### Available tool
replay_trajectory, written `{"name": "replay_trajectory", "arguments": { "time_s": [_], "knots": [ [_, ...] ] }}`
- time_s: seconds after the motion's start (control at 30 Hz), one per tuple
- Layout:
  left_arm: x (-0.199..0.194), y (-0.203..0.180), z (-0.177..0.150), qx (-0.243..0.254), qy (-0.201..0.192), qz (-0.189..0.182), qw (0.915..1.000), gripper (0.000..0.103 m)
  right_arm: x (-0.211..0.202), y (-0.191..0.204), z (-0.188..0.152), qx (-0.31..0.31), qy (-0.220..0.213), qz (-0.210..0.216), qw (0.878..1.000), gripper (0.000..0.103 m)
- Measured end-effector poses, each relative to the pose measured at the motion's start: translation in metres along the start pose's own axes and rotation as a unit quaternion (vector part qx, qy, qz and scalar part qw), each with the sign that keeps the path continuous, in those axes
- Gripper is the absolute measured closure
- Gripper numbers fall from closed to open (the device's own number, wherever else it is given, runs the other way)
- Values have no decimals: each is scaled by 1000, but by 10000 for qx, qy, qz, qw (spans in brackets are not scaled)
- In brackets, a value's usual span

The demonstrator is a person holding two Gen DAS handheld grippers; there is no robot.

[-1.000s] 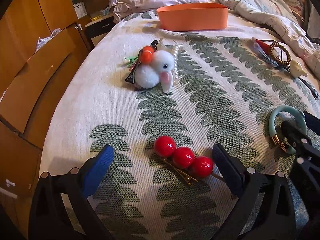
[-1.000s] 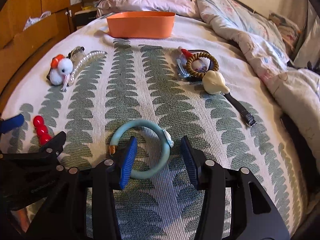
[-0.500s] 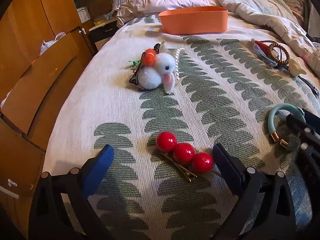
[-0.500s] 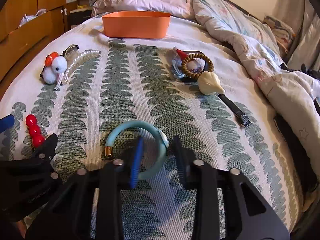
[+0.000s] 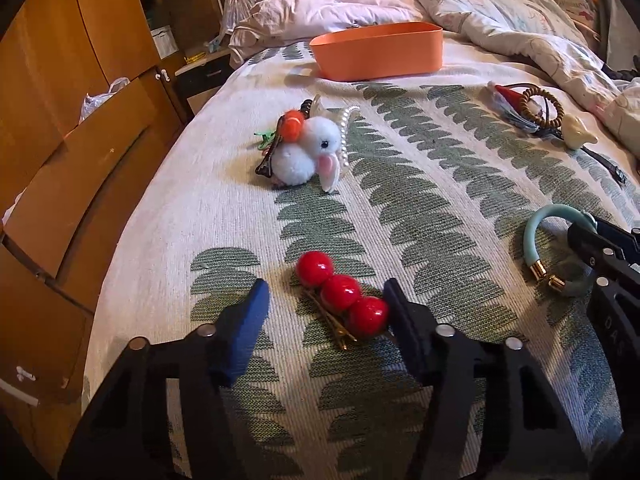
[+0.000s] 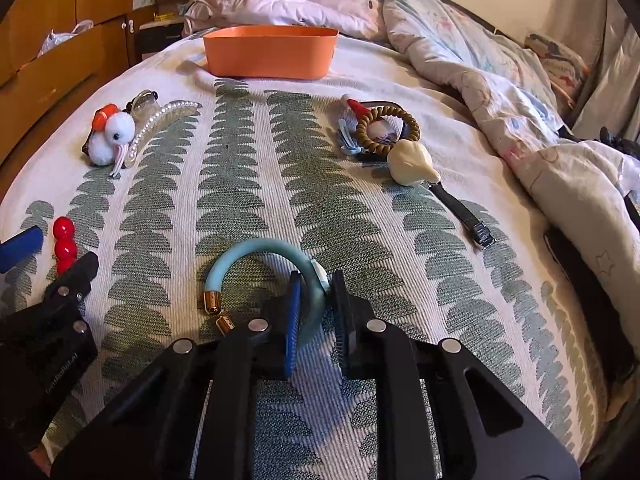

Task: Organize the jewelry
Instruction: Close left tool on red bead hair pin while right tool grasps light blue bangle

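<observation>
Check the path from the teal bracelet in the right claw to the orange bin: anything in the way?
Nothing visible blocks it. The right claw pinches the teal bracelet; bare bedspread runs straight up to the orange bin. The bunny clip pile lies left of that line, the brown bead bracelet right.

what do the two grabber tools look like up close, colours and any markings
Both are black plastic frames with silver round pins. The left tool and right tool have blue ribbed pads on the fingers. Faint pale lettering, unreadable, marks the frames. No cables or sleeves show.
</observation>
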State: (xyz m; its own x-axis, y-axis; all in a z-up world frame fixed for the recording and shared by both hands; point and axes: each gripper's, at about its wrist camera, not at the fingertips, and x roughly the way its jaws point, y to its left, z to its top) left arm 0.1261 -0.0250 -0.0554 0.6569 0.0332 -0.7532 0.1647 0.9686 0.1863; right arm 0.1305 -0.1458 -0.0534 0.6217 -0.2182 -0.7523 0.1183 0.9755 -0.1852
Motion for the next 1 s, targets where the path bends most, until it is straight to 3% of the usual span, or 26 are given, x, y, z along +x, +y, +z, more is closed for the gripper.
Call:
{"name": "replay_trajectory", "arguments": {
  "time_s": [0.1,0.53,0.77,0.83,1.0],
  "knots": [
    [-1,-3,0,69,-43,2,10000,52,-1,1,-1,-30,-26,-14,10000,87],
    [-2,-3,0,79,-50,-50,9999,58,-3,1,-3,-46,-77,-23,10000,88],
    [-3,-1,0,42,-66,-116,9999,67,-8,-4,-1,70,-148,25,9999,88],
    [-3,1,1,24,-63,-163,9998,74,-10,-6,0,83,-167,21,9998,88],
    [-4,9,2,-62,-60,-242,9997,75,-16,-10,3,149,-260,18,9995,88]
  ]
}}
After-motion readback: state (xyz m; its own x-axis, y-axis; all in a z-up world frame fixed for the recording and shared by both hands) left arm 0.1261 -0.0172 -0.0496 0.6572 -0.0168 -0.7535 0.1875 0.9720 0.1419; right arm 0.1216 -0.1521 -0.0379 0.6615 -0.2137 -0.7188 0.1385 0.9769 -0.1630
